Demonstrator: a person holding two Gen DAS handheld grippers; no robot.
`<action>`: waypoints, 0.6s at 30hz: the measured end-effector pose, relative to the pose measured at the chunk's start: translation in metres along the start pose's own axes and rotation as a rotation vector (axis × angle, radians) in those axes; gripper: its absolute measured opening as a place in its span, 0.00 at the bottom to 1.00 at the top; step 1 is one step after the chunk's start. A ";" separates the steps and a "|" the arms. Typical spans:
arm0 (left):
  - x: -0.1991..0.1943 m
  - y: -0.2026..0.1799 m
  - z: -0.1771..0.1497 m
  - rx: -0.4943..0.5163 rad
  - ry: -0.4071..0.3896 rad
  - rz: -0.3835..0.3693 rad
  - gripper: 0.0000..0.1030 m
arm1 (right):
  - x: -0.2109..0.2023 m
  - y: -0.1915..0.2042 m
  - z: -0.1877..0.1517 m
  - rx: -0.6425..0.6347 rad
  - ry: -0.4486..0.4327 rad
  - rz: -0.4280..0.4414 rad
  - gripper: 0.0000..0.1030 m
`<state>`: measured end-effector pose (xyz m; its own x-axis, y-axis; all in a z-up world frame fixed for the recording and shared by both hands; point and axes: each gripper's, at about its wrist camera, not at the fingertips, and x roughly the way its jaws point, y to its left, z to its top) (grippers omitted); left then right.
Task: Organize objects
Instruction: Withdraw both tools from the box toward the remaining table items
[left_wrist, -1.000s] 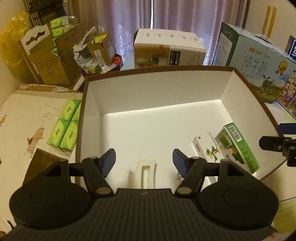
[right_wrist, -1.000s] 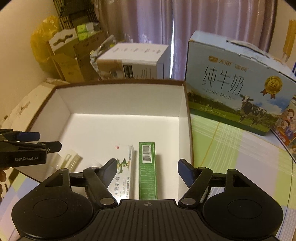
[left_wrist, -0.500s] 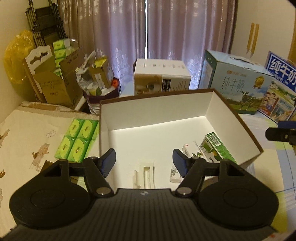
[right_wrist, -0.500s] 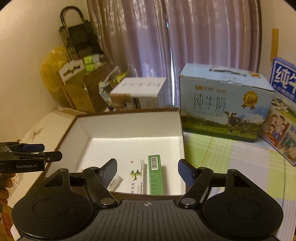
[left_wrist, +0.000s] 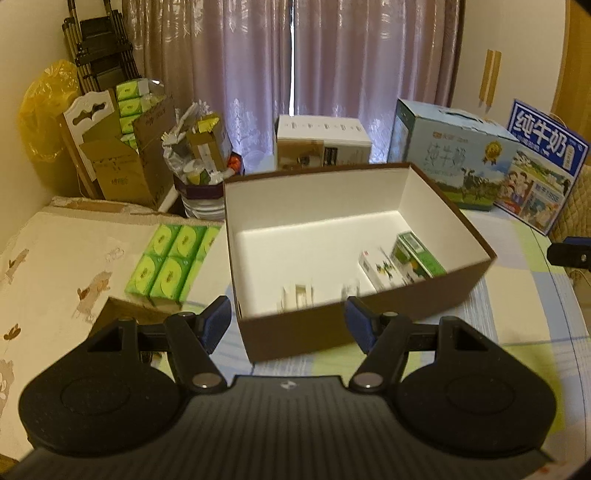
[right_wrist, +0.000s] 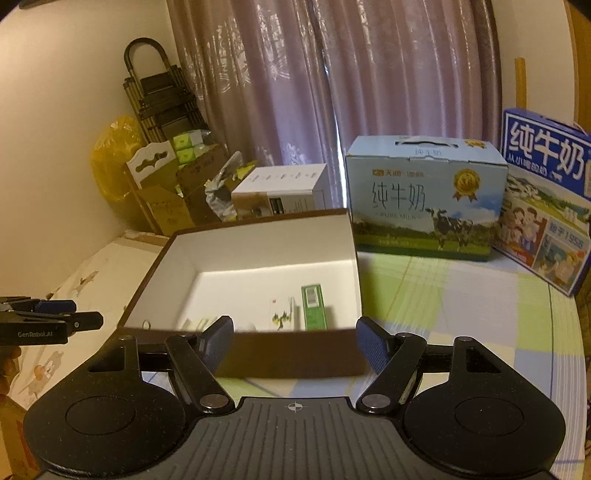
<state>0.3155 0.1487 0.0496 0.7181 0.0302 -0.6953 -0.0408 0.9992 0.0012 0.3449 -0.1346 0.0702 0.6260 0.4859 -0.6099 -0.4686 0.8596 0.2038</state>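
A brown box with a white inside (left_wrist: 369, 317) (right_wrist: 295, 354) stands open on the checked cloth. In it lie a green carton (left_wrist: 417, 256) (right_wrist: 314, 306), a white carton with a green figure (left_wrist: 378, 267) (right_wrist: 282, 314) and small white items (left_wrist: 297, 297). My left gripper (left_wrist: 288, 321) is open and empty, just before the box's near wall. My right gripper (right_wrist: 295, 341) is open and empty, also before the near wall. Each gripper shows at the edge of the other's view (left_wrist: 570, 253) (right_wrist: 55, 323).
Green tissue packs (left_wrist: 170, 262) lie left of the box on a cream cloth. Milk cartons (right_wrist: 424, 199) (right_wrist: 543, 218) stand behind right. A white box (left_wrist: 321, 144), cardboard boxes (left_wrist: 122, 166), a yellow bag (left_wrist: 44, 118) and curtains are at the back.
Both grippers have drawn back and up from over the box's inside to outside its near wall. Both stayed open and empty. The items in the box have not moved.
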 end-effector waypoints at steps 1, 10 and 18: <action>-0.001 0.000 -0.004 -0.001 0.007 -0.002 0.63 | -0.003 0.000 -0.003 0.002 0.002 -0.001 0.68; -0.006 -0.012 -0.045 0.018 0.088 -0.033 0.62 | -0.018 0.001 -0.031 0.020 0.040 -0.014 0.68; -0.002 -0.028 -0.080 0.049 0.163 -0.074 0.61 | -0.021 0.000 -0.057 0.047 0.096 -0.009 0.68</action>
<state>0.2592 0.1181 -0.0064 0.5953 -0.0448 -0.8022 0.0451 0.9987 -0.0223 0.2962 -0.1538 0.0389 0.5666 0.4626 -0.6819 -0.4323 0.8714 0.2319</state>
